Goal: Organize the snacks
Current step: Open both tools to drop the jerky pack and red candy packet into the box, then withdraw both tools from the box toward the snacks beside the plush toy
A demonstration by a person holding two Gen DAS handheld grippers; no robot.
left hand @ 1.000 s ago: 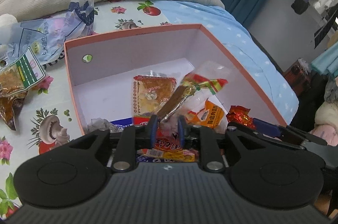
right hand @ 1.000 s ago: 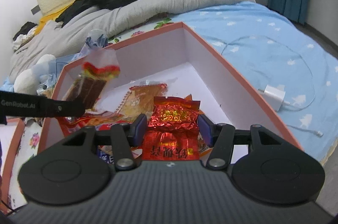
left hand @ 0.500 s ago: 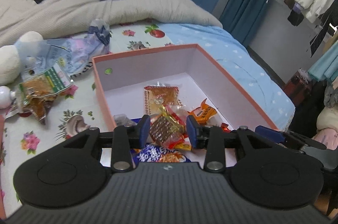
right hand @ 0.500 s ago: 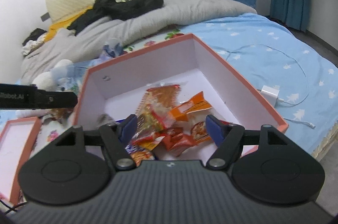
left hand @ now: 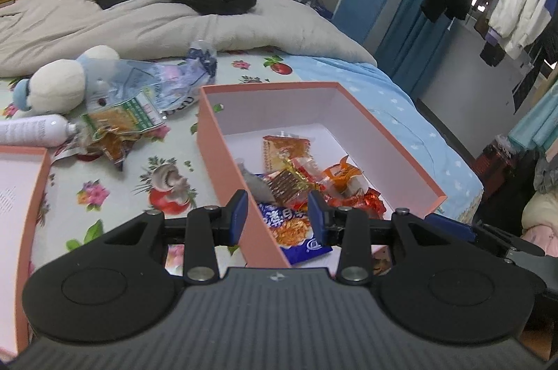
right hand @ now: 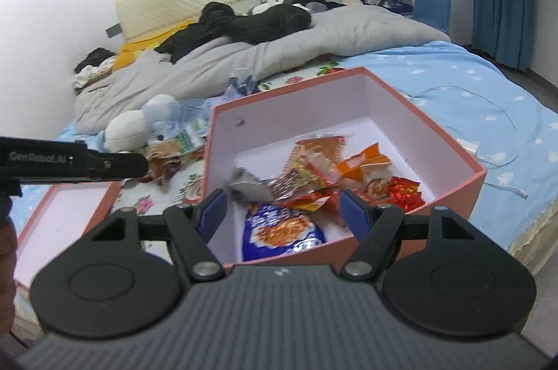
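Both tools empty: left tool (left hand: 277, 218) partly open, right tool (right hand: 282, 213) wider, over the salmon-pink cardboard box (left hand: 401, 157) of snacks at the bed's foot edge. Loose green-and-orange foil snack packet (left hand: 118, 122) lies left beyond the box, long axis crosswise; left hand nearer.

The box (left hand: 223, 139) was salmon-pink outside and white inside. Among its snacks lay a blue packet (right hand: 279, 232), an orange one (right hand: 362, 162) and a shiny red one (right hand: 401, 190). The bed's cloth (left hand: 104, 188) was pale with flowers and mushrooms, the sheet (right hand: 453, 80) light blue with white stars. The fingers (left hand: 239, 213) were dark blue.
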